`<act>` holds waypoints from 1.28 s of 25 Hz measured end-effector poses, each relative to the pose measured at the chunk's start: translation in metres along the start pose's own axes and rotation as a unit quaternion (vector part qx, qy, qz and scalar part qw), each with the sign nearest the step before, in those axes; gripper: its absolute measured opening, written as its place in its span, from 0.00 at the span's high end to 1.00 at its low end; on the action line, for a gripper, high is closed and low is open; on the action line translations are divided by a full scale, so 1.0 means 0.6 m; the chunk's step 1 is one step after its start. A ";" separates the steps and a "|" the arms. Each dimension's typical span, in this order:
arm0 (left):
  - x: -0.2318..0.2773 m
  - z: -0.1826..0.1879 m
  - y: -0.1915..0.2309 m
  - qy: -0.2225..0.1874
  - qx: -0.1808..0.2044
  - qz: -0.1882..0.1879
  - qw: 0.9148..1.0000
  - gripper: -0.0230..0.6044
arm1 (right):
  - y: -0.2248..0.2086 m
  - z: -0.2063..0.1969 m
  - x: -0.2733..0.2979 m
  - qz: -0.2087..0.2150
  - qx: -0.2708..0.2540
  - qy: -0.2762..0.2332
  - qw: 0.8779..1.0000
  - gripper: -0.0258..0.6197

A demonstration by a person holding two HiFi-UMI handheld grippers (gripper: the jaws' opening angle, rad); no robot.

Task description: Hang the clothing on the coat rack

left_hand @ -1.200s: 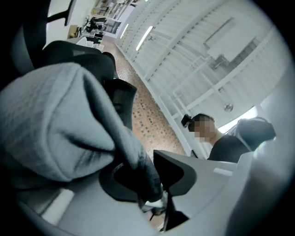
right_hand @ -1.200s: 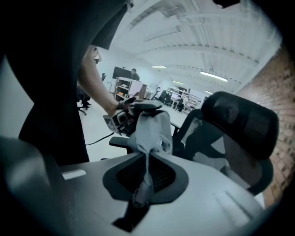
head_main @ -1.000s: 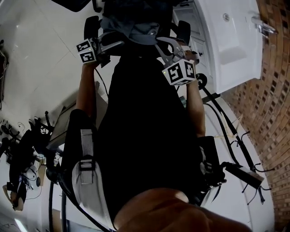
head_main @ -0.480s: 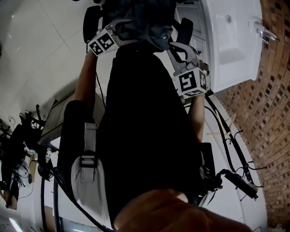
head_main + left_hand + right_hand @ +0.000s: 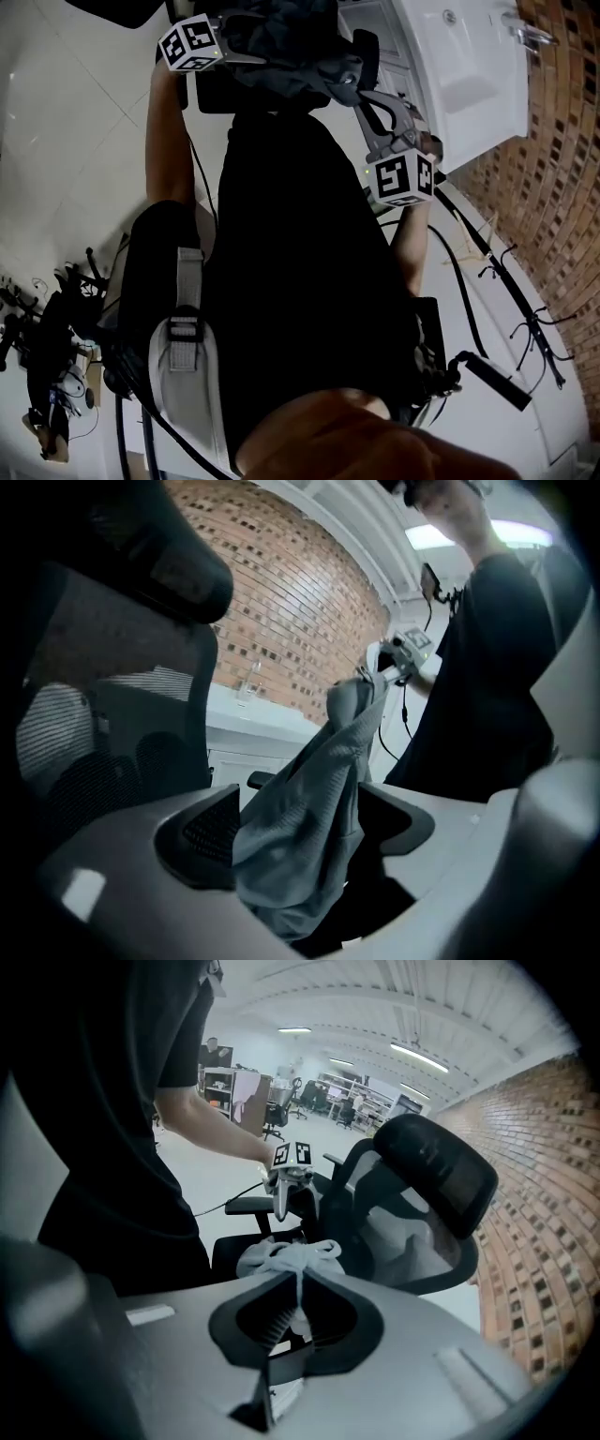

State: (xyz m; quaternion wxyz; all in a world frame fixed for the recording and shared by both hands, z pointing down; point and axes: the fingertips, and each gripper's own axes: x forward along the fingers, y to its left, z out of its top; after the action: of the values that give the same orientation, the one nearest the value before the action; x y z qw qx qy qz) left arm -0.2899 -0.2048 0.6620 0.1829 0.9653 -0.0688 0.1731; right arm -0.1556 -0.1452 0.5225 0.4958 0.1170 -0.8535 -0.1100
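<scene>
A grey garment [image 5: 292, 54] hangs bunched between my two grippers, over a black office chair [image 5: 433, 1171]. My right gripper [image 5: 364, 92] is shut on a twisted fold of the garment [image 5: 292, 1258], pinched between its pads [image 5: 298, 1290]. In the left gripper view the garment [image 5: 314, 808] drapes down from the right gripper [image 5: 394, 653] into the gap of my left gripper [image 5: 305, 829]. The left jaws are opening and stand wide, with cloth loose between them and no pad pressing it. In the head view the left gripper [image 5: 246, 52] is at the top left.
A white counter with a sink [image 5: 473, 80] runs along a brick wall [image 5: 562, 178] on the right. Cables [image 5: 487, 272] trail over the floor there. Dark equipment [image 5: 42, 347] stands at the left. The person's black shirt [image 5: 300, 281] fills the middle of the head view.
Both grippers have moved farther from the body with the garment. The left gripper's jaws have spread apart and let go of the cloth. The right gripper still holds it.
</scene>
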 end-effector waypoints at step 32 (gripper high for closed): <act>-0.251 0.513 -0.268 -0.409 0.244 0.114 0.872 0.93 | -0.084 0.059 -0.322 -0.201 0.273 -0.334 0.879 0.94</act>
State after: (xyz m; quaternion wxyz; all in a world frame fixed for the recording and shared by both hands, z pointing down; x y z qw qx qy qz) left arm -0.3032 -0.1618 0.2862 -0.1242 0.9493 -0.2027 -0.2058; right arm -0.0888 -0.1306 0.3315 0.0966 0.3730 -0.9228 -0.0019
